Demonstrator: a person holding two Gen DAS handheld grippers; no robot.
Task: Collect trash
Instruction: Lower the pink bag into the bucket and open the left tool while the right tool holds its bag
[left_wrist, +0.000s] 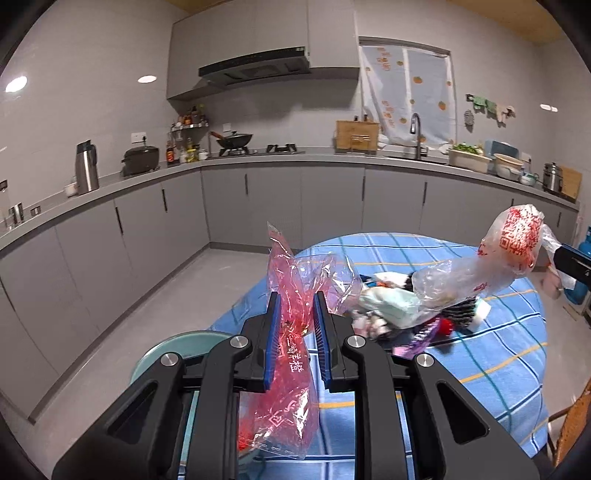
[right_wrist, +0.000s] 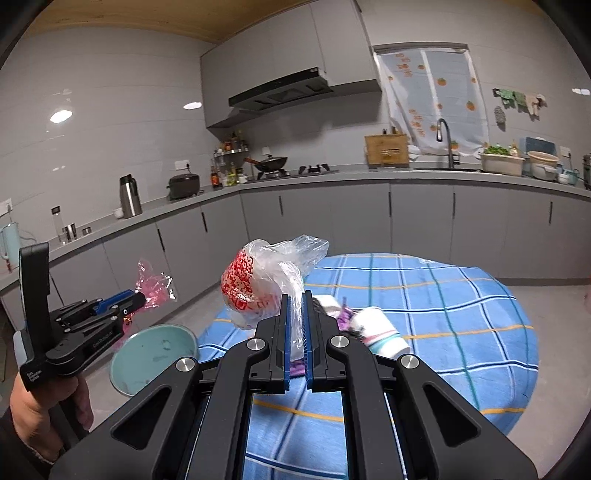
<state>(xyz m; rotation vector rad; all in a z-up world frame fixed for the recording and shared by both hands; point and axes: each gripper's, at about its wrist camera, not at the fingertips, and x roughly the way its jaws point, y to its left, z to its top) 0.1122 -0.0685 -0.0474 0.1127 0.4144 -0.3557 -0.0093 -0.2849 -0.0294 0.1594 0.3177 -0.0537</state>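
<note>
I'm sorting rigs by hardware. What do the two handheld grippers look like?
Both the left gripper and the right gripper are matte black linkage frames with silver pivot bolts and blue ribbed pads. The left has an upright black handle with small white lettering.

Pink bag (left_wrist: 291, 325); blue-checked tablecloth (left_wrist: 498, 350).

Black angular linkage arms on the right gripper (right_wrist: 295, 295), silver round screws at the pivots, ribbed blue pads (right_wrist: 284, 332) inside; same build on the left gripper (left_wrist: 295, 299).
</note>
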